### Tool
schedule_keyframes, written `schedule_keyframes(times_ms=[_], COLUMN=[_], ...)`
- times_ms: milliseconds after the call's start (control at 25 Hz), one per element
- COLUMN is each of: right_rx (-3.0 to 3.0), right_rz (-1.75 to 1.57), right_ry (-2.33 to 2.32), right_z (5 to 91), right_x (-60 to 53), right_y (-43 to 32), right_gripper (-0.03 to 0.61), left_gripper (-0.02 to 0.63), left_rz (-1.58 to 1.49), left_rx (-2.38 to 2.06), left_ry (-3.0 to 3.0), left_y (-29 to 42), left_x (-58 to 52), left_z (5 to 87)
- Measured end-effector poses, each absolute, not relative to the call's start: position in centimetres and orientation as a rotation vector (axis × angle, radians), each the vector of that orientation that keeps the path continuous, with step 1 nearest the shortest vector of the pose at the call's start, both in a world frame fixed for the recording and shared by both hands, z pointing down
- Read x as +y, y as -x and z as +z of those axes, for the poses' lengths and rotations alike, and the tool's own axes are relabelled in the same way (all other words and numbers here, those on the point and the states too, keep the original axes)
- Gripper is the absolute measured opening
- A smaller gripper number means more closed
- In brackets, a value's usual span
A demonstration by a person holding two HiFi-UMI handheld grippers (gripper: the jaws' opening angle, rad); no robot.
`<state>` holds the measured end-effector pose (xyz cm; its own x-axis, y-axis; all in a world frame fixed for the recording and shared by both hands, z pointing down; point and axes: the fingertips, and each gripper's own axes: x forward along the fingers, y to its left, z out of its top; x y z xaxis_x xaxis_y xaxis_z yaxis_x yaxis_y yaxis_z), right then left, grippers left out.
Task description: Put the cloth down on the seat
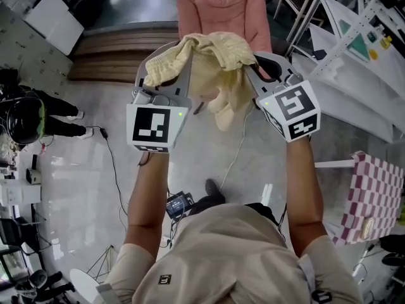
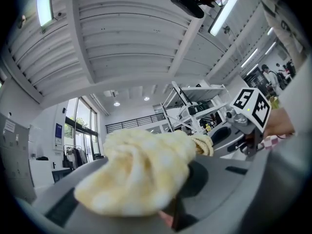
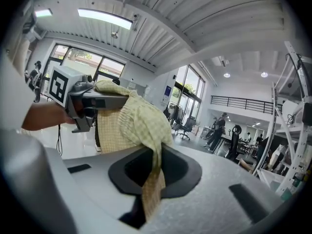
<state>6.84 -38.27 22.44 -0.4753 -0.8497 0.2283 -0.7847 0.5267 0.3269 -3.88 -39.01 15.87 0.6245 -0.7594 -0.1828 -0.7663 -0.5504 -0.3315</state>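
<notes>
The cloth (image 1: 215, 68) is held up in the air, spread between the two grippers, in front of the pink seat (image 1: 218, 14). The left gripper (image 1: 172, 75) is clamped on a bunched corner. The right gripper (image 1: 261, 71) is clamped on a narrow strip of the other end, and a loose fold hangs down between them. In the head view the cloth's top edge overlaps the seat's front edge, but whether the two touch cannot be told.

Open floor (image 1: 209, 163) is seen under the cloth and on both sides of the arms, crossed only by a thin cable (image 1: 114, 170). The seat is flanked by a wooden step (image 1: 120, 52) on the left and a white table (image 1: 361, 56) on the right. A checked block (image 1: 373, 195) stands near the right elbow, and a bystander (image 1: 35, 116) is well apart on the left.

Only the head view shows the seat and floor. In the left gripper view, the jaws are largely covered by the bunched cloth, and the right gripper's marker cube (image 2: 251, 107) is seen beyond it under the ceiling. The right gripper view alone shows the strip pinched in the slot of the closed jaws, with windows and distant people (image 3: 219, 128) behind.
</notes>
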Motion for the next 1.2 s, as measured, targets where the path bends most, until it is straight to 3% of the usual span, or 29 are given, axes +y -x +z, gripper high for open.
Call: schedule_keyframes(times_ms=[600, 1200], right_rx=[-2.434, -2.547], right_rz=[-0.341, -0.269], right_ry=[-1.362, -1.140], right_z=[20.7, 27.1], right_x=[-50.5, -75.4], right_y=[-6.2, -5.2], right_gripper=[0.020, 0.020], left_gripper=[0.040, 0.041], left_rz=[-0.001, -0.141], left_rx=[1.231, 1.401], left_ry=[2.418, 2.326], left_y=[4.6, 5.2], left_x=[-50.7, -74.7], left_z=[15.1, 21.0])
